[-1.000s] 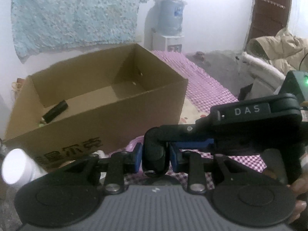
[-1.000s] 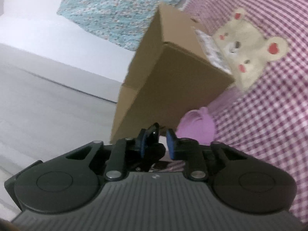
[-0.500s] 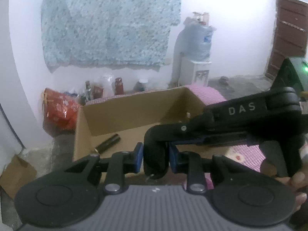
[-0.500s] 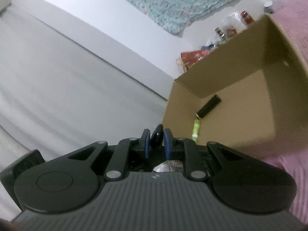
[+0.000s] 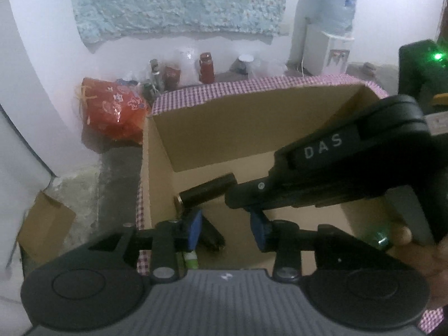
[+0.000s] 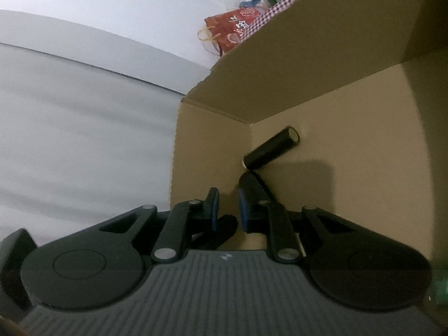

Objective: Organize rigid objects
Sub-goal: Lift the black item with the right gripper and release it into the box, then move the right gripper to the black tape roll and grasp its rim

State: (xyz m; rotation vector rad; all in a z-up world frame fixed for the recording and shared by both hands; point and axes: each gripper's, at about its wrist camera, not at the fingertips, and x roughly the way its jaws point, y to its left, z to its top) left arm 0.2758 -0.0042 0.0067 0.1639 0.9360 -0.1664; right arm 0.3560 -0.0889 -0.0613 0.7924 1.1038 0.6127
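Left wrist view: the left gripper is seen with jaws just opened to a narrow gap, nothing pressed; a black object is left below them in the cardboard box's near-left corner, beside a black cylinder.

Right wrist view: the right gripper is held nearly closed over that corner.

Both wrist views look down into box

L gripper: jaws just opening, empty | R gripper: jaws shut
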